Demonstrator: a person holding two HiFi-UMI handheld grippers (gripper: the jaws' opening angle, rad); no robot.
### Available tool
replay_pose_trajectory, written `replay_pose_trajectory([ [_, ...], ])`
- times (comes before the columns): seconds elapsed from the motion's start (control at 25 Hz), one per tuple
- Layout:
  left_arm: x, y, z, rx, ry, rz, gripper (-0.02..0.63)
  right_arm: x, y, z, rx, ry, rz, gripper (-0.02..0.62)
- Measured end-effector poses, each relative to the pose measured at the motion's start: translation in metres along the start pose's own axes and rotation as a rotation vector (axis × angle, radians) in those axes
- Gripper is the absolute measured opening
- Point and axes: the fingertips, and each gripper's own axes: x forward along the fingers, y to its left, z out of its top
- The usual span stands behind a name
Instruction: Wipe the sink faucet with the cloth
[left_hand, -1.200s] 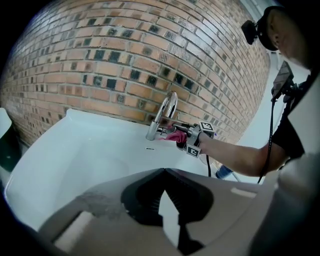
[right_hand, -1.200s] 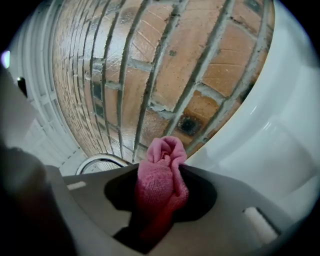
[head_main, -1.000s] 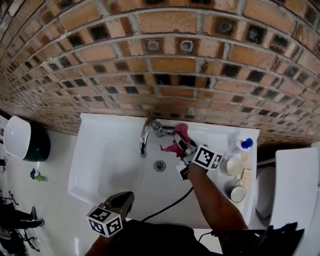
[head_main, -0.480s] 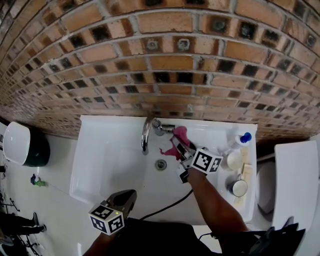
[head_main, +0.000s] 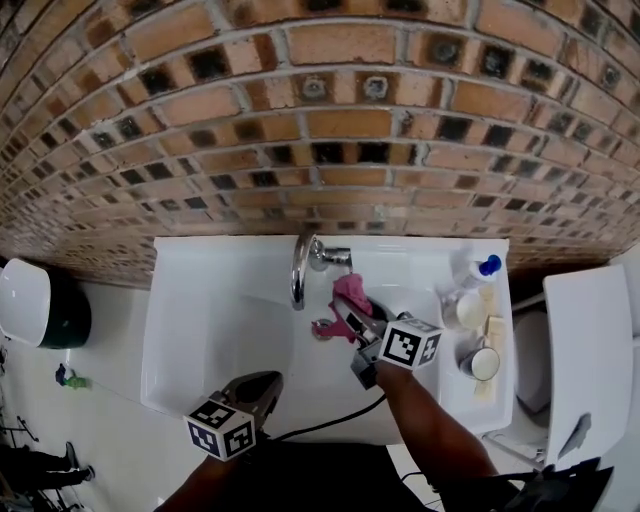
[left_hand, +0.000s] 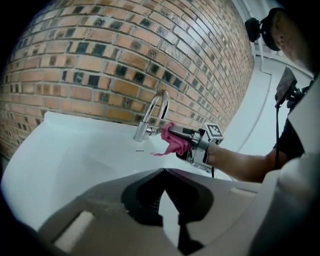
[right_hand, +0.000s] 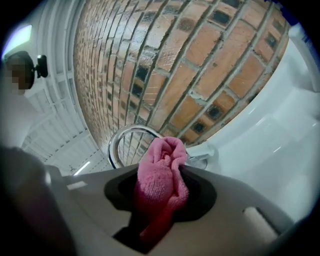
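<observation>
A curved chrome faucet (head_main: 298, 268) stands at the back rim of the white sink (head_main: 200, 330), under the brick wall. My right gripper (head_main: 356, 308) is shut on a bunched pink cloth (head_main: 346, 296), held over the basin just in front of the faucet's base and apart from it. In the right gripper view the cloth (right_hand: 161, 182) fills the shut jaws of the right gripper (right_hand: 160, 175), with the faucet (right_hand: 125, 136) arching behind. My left gripper (head_main: 266, 386) hangs shut and empty at the sink's near edge. From the left gripper view the left gripper (left_hand: 164, 173) faces faucet (left_hand: 152, 114) and cloth (left_hand: 173, 141).
A blue-capped bottle (head_main: 480, 271), a white cup (head_main: 464, 310) and a metal cup (head_main: 484, 363) stand on the sink's right ledge. A black cable (head_main: 335, 424) trails from the right gripper. A white-lidded bin (head_main: 35, 303) sits far left; a white fixture (head_main: 590, 345) is at right.
My right gripper has drawn the pink cloth back from the faucet's base toward the near side of the basin. The left gripper has stayed at the near edge.
</observation>
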Motion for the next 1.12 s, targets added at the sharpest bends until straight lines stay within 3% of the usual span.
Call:
replay_pose_trajectory([
  [0.16,0.0,0.001,-0.003,0.0,0.012,-0.022,0.003,0.019,0.007,-0.02,0.043,0.003,0.021,0.146],
  [0.36,-0.014,0.018,-0.009,-0.021,0.017,0.015,0.003,0.05,-0.024,-0.006,0.19,-0.121,-0.026,0.146],
  [0.64,-0.028,0.043,-0.011,-0.072,0.0,0.069,0.003,0.073,-0.044,0.011,0.194,-0.176,-0.043,0.146],
  [0.84,-0.022,0.047,-0.011,-0.093,0.003,0.064,0.003,0.07,-0.064,0.016,0.289,-0.231,-0.081,0.144],
  [0.96,-0.017,0.047,-0.011,-0.098,0.011,0.058,0.003,0.078,-0.046,0.016,0.462,-0.296,0.052,0.144],
  [1.12,-0.01,0.046,-0.011,-0.101,0.019,0.049,0.003,0.074,-0.053,0.012,0.51,-0.308,0.075,0.144],
])
